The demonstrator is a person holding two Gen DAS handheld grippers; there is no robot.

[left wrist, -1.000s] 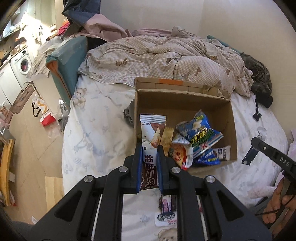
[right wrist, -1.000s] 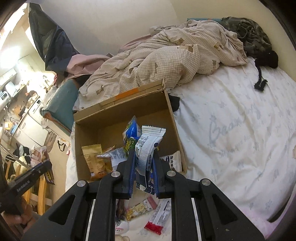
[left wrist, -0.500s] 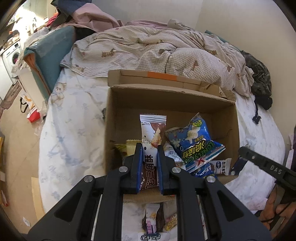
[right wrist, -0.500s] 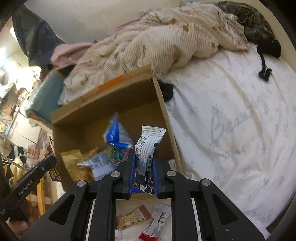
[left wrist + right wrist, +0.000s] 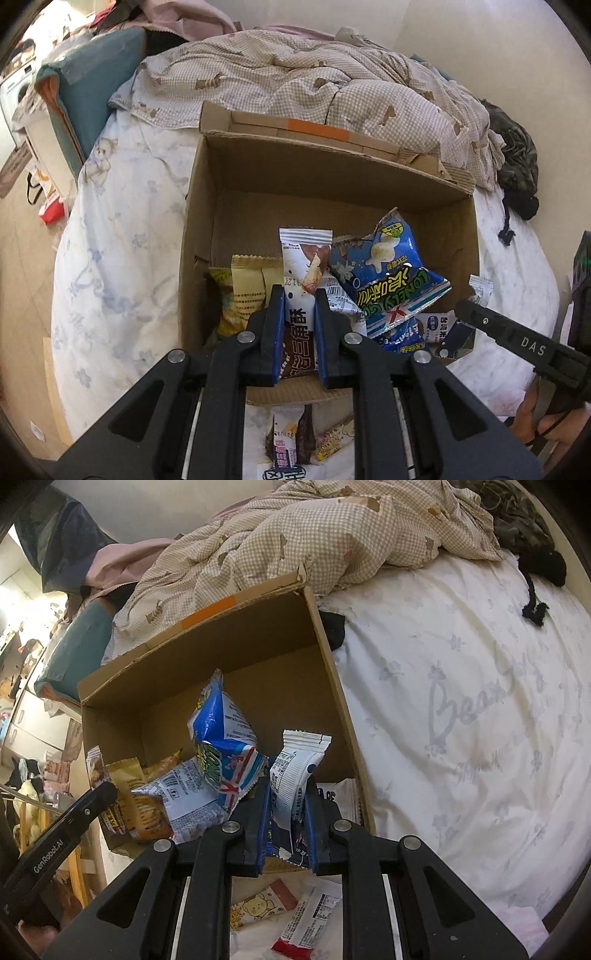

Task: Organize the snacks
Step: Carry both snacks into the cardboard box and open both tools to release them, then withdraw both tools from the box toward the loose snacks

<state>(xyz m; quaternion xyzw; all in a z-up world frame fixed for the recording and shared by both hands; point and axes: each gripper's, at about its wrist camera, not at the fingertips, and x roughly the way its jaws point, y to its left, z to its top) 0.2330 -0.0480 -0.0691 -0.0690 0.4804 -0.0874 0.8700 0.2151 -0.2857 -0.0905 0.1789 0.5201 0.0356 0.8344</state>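
An open cardboard box (image 5: 332, 177) sits on the bed and also shows in the right wrist view (image 5: 258, 635). My left gripper (image 5: 300, 295) is shut on a white and brown snack packet (image 5: 301, 266) held over the box's near edge. My right gripper (image 5: 287, 784) is shut on a white and dark blue snack packet (image 5: 295, 768) over the box's near right corner. Inside the box lie a blue puffed bag (image 5: 391, 280), a yellow packet (image 5: 251, 284) and several small packets. The blue bag (image 5: 218, 731) stands up in the right wrist view.
Loose snack packets lie on the sheet in front of the box (image 5: 291, 439), among them a bear-print bar (image 5: 258, 904) and a red-ended bar (image 5: 310, 919). A checked duvet (image 5: 314, 85) is heaped behind the box. The bed's left edge drops to the floor (image 5: 22, 236).
Both grippers have moved forward and lower toward the box with their packets still held. The box looms larger and the packets now hang over its near edge.
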